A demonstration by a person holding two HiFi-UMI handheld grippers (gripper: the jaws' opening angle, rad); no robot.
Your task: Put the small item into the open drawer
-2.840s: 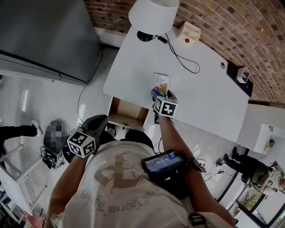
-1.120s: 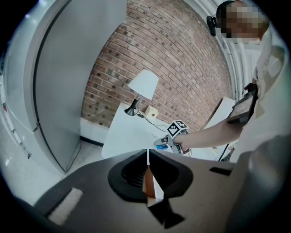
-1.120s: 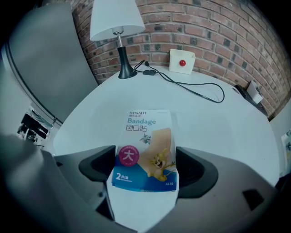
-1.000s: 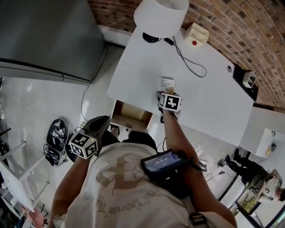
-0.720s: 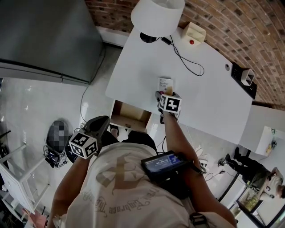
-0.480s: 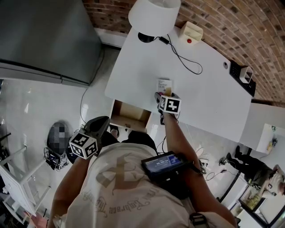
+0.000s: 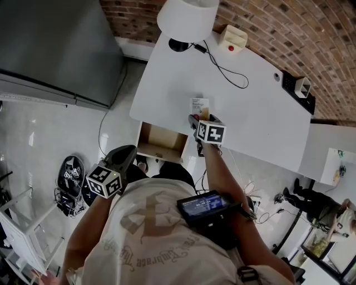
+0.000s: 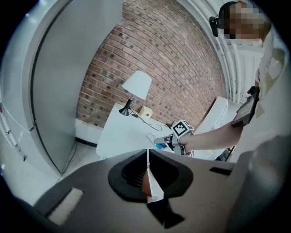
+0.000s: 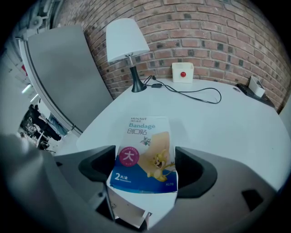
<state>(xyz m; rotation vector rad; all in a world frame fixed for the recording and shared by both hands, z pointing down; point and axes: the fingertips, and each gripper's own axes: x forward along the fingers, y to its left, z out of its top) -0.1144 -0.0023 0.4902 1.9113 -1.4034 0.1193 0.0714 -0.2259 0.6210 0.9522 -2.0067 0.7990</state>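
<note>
One bandage box (image 9: 146, 136) clamped in right gripper (image 9: 146, 169) over table (image 7: 261, 122) near front edge; one open drawer (image 7: 146, 139) just below-left; left gripper (image 8: 148, 172) jaws together, empty; one lamp (image 7: 186, 16) at back edge, bare tabletop around

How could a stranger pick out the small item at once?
Start at the big white table. Near its front edge, the right gripper holds a flat bandage packet: the only printed thing there, blue and white with a cartoon animal.
</note>
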